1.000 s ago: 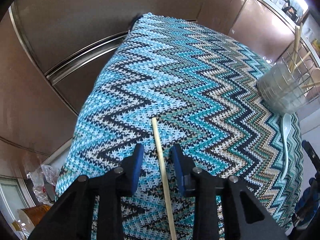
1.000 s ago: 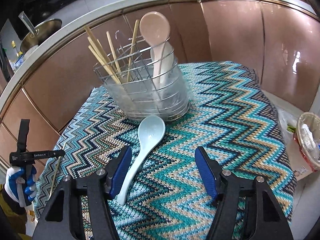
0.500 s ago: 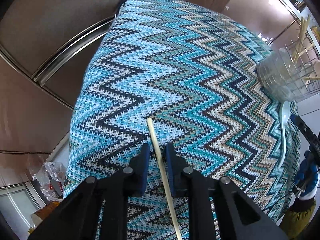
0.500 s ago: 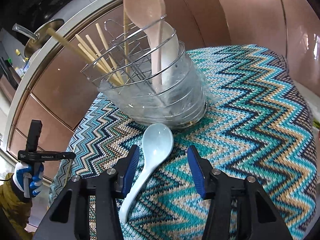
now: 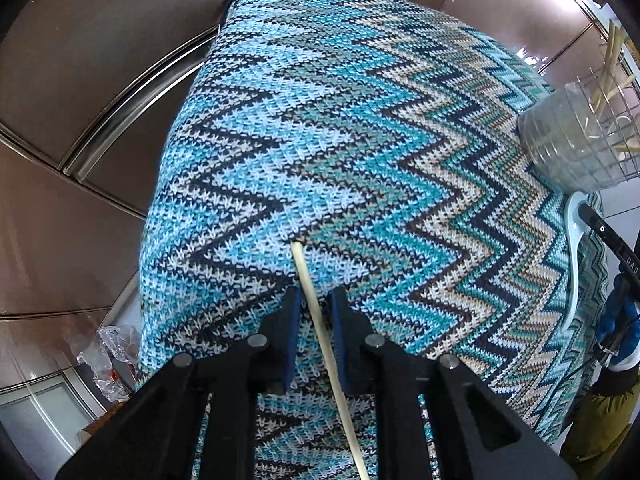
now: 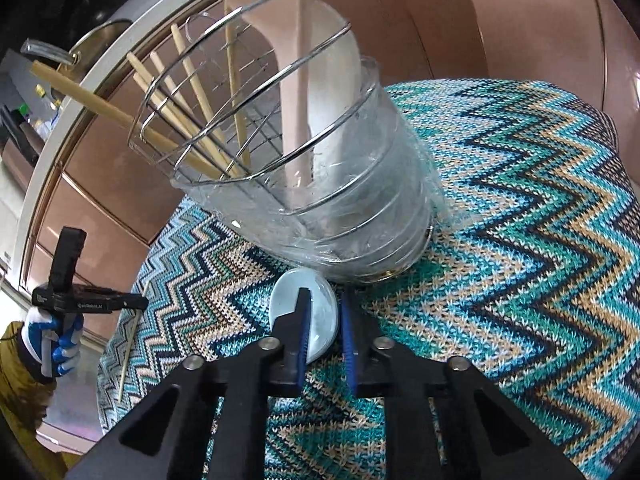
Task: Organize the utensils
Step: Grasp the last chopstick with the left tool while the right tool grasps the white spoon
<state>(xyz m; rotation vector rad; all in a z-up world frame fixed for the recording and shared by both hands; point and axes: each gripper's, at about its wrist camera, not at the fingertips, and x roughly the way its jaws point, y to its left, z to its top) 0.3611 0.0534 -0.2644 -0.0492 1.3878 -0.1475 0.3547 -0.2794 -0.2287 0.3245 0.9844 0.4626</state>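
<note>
A bamboo chopstick lies on the zigzag knitted cloth. My left gripper has closed around it, fingers on both sides with a small gap. It also shows far left in the right wrist view. A pale blue soup spoon lies by the base of the wire utensil holder. My right gripper has closed on the spoon's bowl. The holder contains several chopsticks and a pink spoon.
Brown cabinet panels surround the cloth-covered table. The holder stands near the table's far edge. A plastic bag lies on the floor at the left. A pot lid sits on the counter behind.
Both grippers have moved forward and closed: the left around the chopstick, the right onto the blue spoon's bowl close to the holder.
</note>
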